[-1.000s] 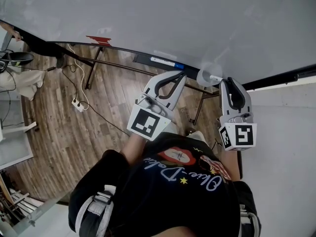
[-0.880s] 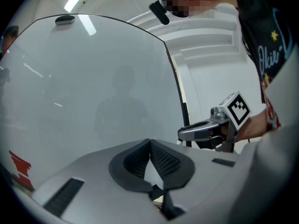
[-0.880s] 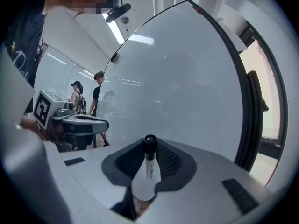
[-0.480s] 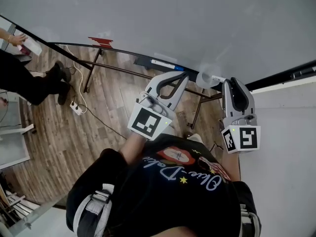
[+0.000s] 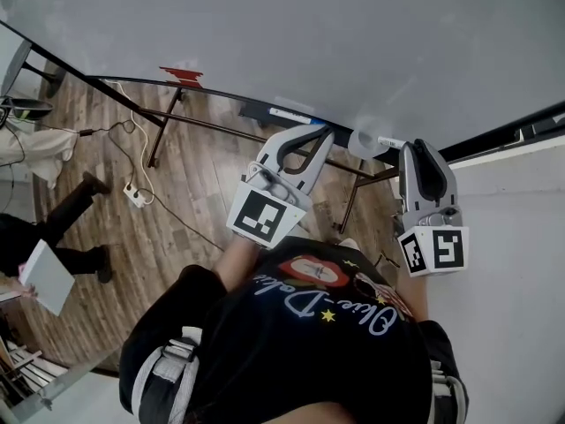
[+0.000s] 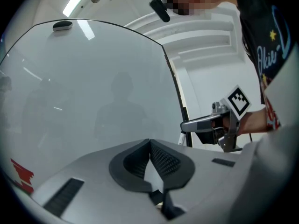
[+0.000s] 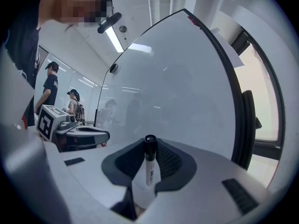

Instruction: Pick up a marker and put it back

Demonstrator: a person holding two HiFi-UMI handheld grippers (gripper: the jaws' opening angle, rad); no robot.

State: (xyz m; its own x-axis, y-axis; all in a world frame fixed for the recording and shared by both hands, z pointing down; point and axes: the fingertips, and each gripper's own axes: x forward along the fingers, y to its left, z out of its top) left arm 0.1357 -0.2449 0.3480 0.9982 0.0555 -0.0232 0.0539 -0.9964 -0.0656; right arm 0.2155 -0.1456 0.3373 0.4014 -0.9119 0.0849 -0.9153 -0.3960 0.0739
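Observation:
A white marker with a black cap [image 7: 149,161] stands upright between my right gripper's [image 7: 149,149] pads, which are shut on it. In the head view that right gripper [image 5: 411,152] points at the whiteboard [image 5: 309,34], with the marker [image 5: 387,140] sticking out to its left. In the left gripper view the left gripper [image 6: 150,146] is shut with nothing in it, and it faces the whiteboard [image 6: 93,87]. In the head view it [image 5: 311,143] hangs just below the board's tray [image 5: 265,109], where a white and blue marker [image 5: 293,114] lies. The two grippers are apart, side by side.
The board's metal stand legs [image 5: 163,131] rise from a wooden floor. A power strip with cables [image 5: 134,194] lies on the floor. A person holding a white sheet [image 5: 44,276] is at the far left. A red mark [image 5: 181,74] sits at the board's lower edge.
The person at the left has walked from the upper left corner down the floor. Both grippers have hardly moved; the right one has shifted slightly right and down with the marker.

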